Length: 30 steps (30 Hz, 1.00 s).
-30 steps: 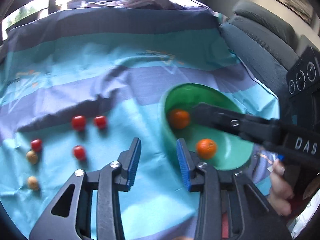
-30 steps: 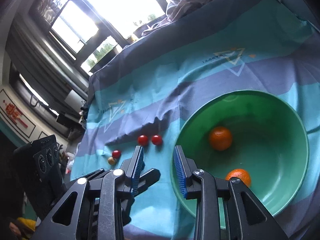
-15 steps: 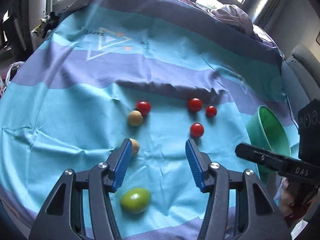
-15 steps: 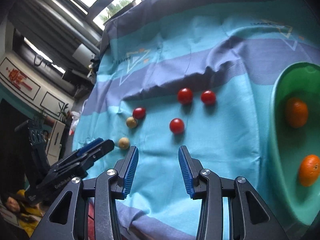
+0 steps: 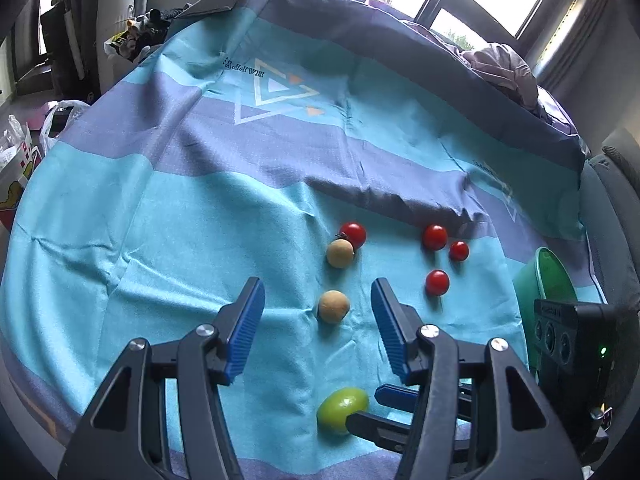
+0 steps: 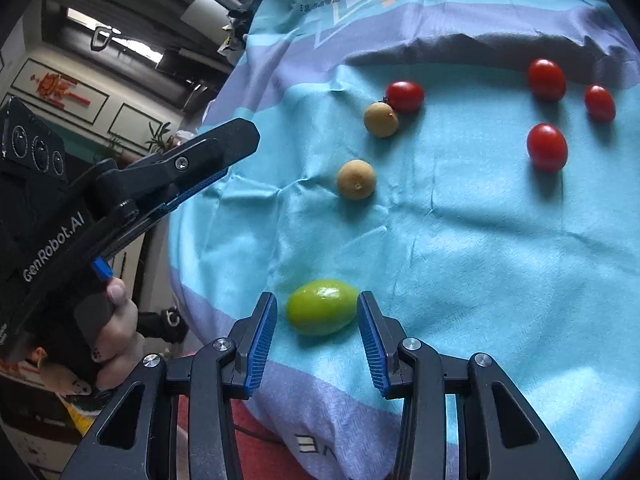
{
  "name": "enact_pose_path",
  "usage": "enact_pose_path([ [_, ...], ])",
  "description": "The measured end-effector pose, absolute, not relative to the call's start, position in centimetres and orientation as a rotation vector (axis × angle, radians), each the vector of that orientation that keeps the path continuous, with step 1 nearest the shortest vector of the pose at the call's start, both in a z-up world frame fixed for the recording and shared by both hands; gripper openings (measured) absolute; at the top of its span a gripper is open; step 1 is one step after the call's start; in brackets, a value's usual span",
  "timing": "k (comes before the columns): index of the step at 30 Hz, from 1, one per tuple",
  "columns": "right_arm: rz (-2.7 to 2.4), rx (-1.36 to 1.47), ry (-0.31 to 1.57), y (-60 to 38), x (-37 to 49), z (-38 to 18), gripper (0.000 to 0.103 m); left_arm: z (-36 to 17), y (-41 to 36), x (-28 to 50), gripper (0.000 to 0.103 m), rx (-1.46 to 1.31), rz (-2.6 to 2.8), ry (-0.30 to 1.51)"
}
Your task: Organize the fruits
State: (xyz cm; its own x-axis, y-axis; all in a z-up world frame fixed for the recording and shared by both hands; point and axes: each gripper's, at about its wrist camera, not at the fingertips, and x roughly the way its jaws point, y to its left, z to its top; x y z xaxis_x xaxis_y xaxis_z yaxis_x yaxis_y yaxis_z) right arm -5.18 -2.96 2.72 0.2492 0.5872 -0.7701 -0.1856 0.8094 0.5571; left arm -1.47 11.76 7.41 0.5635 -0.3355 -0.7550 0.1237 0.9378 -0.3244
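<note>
My right gripper is low over the cloth and open, with a green oval fruit lying between its blue pads; a gap shows on the left side. My left gripper hovers open above a tan round fruit. A second tan fruit touches a red tomato. Three more red tomatoes lie to the right. In the left wrist view the right gripper's fingers flank the green fruit. The green bowl shows at the right edge.
A teal and purple striped cloth covers the table, with a raised fold behind the tomatoes. A hand holds the left gripper's body at the table's left edge. Bags and clutter stand beyond the left side.
Both grippers have swung left, away from the green bowl with its two oranges, to the loose fruits. Both jaws have widened. The right gripper has dropped around the green fruit.
</note>
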Motion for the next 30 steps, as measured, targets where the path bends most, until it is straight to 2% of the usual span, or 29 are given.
enact_pose_path([
  [10, 0.525, 0.443, 1.252, -2.1, -4.4, 0.9, 0.042, 7.1, 12.1, -1.3, 0.055, -0.272, -0.286, 0.95],
  [19, 0.501, 0.382, 1.182, -1.5, -4.7, 1.7, 0.041, 6.8, 11.6, -1.3, 0.055, -0.26, -0.286, 0.963],
  [27, 0.455, 0.421, 1.13, -7.4, -5.3, 4.2, 0.041, 6.4, 10.5, -1.4, 0.055, -0.235, -0.32, 0.98],
  [30, 0.429, 0.326, 1.136, -9.2, -5.6, 4.6, 0.041, 6.0, 9.1, -1.5, 0.055, -0.214, -0.361, 0.999],
])
